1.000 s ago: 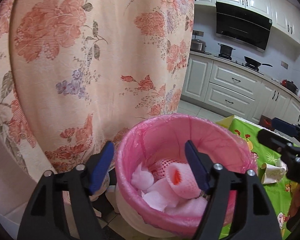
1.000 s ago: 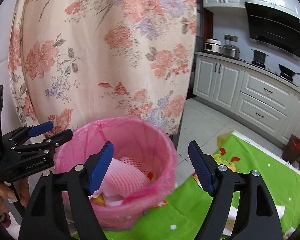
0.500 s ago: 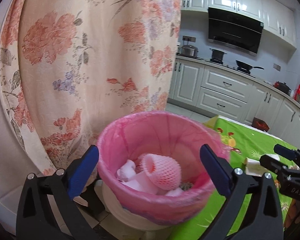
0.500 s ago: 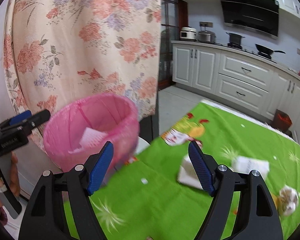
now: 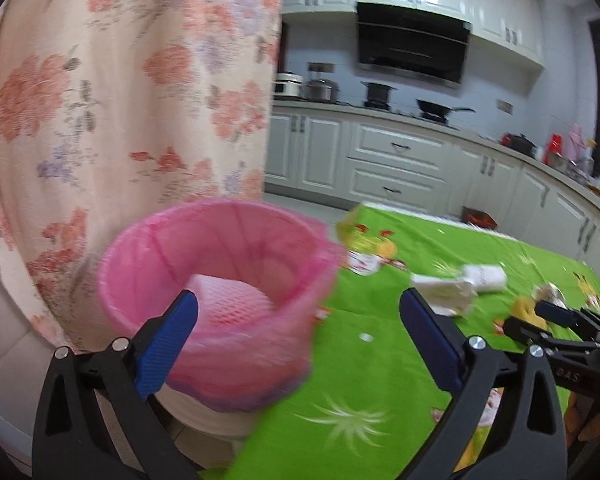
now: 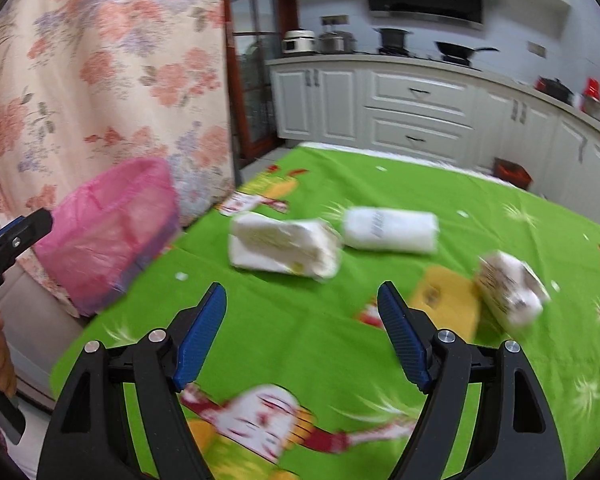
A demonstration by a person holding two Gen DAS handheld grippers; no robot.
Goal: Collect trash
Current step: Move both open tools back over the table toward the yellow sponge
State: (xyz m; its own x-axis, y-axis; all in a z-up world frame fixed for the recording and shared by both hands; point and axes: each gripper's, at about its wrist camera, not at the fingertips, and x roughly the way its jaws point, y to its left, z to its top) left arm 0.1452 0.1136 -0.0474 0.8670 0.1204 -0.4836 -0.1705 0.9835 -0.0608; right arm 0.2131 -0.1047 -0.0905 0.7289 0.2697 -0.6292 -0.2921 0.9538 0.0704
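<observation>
Bright, even light; motion blur; fisheye-warped edges.

Bin liner (image 5: 220, 248): thin pink plastic, crinkling, faintly glossy. Foam net (image 5: 236, 304): pink mesh, looking soft. Tablecloth (image 6: 380, 184): green printed sheet, smooth, possibly plastic-coated. Crumpled wrappers (image 6: 284, 244): white, appearing papery through blur. Curtain (image 5: 100, 100): matt floral cloth. Cabinets (image 6: 416, 104): showing glossy white.

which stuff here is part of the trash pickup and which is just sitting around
For the job: pink-lined bin, crumpled white wrapper, white roll, yellow piece, crumpled paper, right gripper and left gripper, both open and empty.

Just there: floral curtain, green tablecloth, pots, wok.
</observation>
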